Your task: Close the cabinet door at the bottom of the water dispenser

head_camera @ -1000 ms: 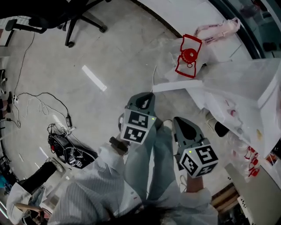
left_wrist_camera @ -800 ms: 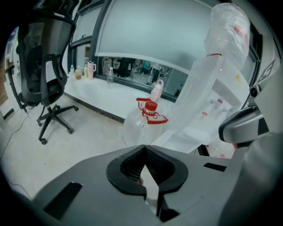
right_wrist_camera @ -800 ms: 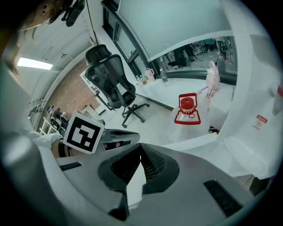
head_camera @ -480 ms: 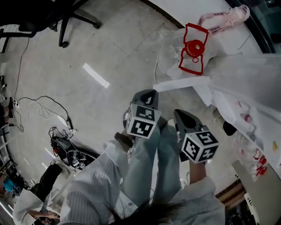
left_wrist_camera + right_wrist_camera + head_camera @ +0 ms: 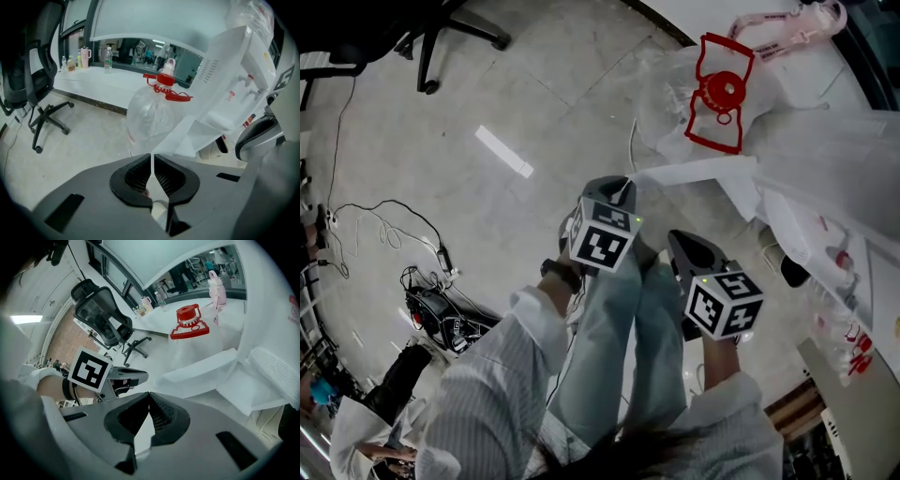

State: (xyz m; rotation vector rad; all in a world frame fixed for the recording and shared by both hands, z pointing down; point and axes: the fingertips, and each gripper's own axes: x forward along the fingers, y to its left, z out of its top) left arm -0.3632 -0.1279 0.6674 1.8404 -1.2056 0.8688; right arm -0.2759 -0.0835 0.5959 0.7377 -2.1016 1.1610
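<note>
The left gripper is clenched: its ribbed pads meet along a thin slit with nothing between them. The right gripper is also clamped empty, its tips touching at the top and only a wedge of light showing lower down. In the head view both point down and forward over the person's trouser legs, side by side but apart, and the cubes hide the hands that hold them.

Just past the left gripper's tips stands the cabinet door, a white panel swung out open from the foot of the water dispenser. From above only its top edge shows. In the left gripper view its lower end is lost behind the gripper's own body, and its hinge cannot be made out. Neither gripper touches it as far as the views show.

The dispenser is wrapped in clear film that blurs its outline, and the right edge of the head view cuts it off. The cabinet opening behind the door is pale and hard to read.

Beside the dispenser stands a clear water bottle with a red cap and handle. Farther off are an office chair and loose cables on the floor.
</note>
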